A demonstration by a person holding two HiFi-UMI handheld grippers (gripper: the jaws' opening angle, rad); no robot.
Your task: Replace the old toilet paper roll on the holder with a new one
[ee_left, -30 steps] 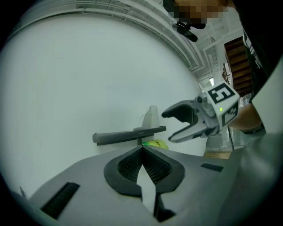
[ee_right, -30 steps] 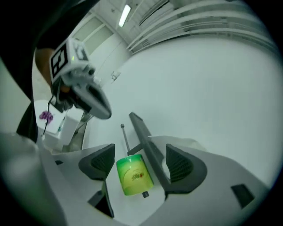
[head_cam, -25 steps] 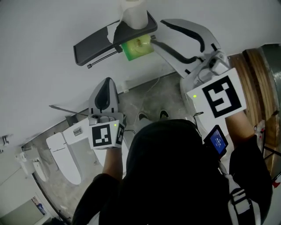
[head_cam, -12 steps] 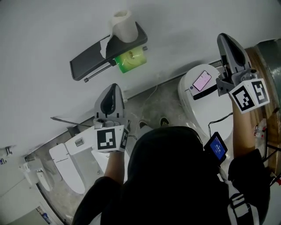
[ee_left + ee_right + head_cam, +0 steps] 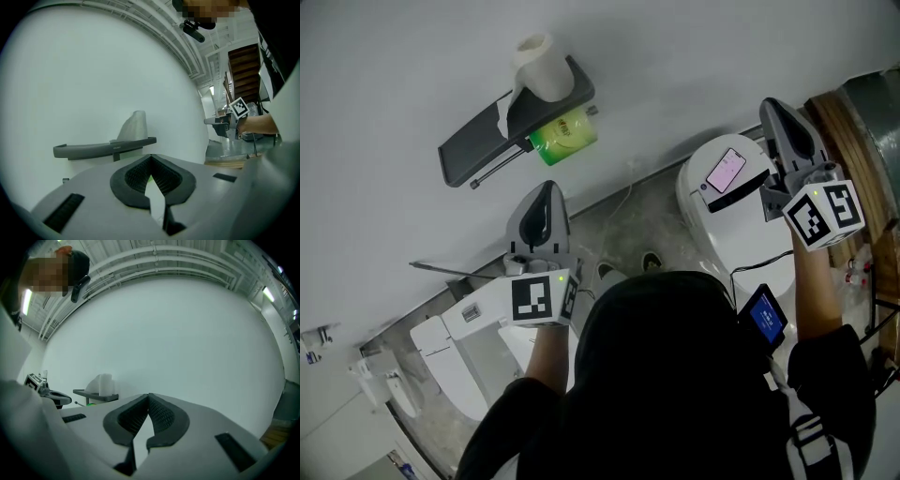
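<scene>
A dark shelf holder (image 5: 502, 127) is fixed to the white wall. A white toilet paper roll (image 5: 536, 64) stands on top of it, and a green roll-shaped thing (image 5: 563, 132) hangs under the shelf. My left gripper (image 5: 546, 189) points at the wall below the holder, shut and empty. In the left gripper view the holder (image 5: 105, 148) and roll (image 5: 135, 126) lie just beyond the left gripper (image 5: 150, 158). My right gripper (image 5: 776, 105) is far to the right over a toilet, shut with nothing in it. From the right gripper (image 5: 148, 395), the holder (image 5: 96, 396) and roll (image 5: 103, 382) look small, off to the left.
A white toilet (image 5: 712, 211) with a phone (image 5: 727, 171) on its lid stands under the right gripper. Another white toilet (image 5: 455, 337) is at the lower left. A wooden frame (image 5: 853, 141) runs along the right edge. A small blue-screen device (image 5: 766, 316) sits by the person's shoulder.
The right gripper has swung from beside the green roll out to the right above the toilet, and its jaws went from wide open to shut. The left gripper shifted slightly.
</scene>
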